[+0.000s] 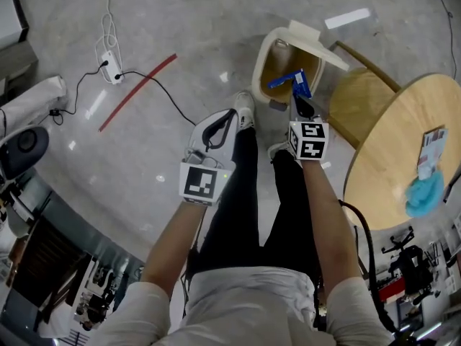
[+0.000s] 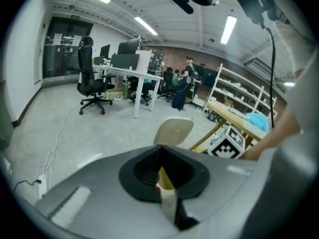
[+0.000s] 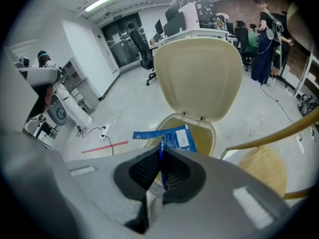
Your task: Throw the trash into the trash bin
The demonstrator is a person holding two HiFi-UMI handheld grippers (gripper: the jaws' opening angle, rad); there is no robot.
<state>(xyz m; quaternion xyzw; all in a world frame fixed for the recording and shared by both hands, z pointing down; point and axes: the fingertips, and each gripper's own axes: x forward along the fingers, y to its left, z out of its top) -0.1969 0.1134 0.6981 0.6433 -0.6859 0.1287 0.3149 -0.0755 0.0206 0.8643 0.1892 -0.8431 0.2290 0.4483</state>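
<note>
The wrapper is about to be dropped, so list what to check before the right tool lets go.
1. Lid up: ok. The lid of the trash bin stands open.
2. Grip: ok. The right tool is shut on the blue wrapper.
3. Aim: ok. In the head view the wrapper hangs over the bin's mouth.
4. Left tool out of the way: ok. It is shut, off to the side of the bin, over the floor.
5. Room inside the bin: cannot tell. Its bottom is not clearly shown.
</note>
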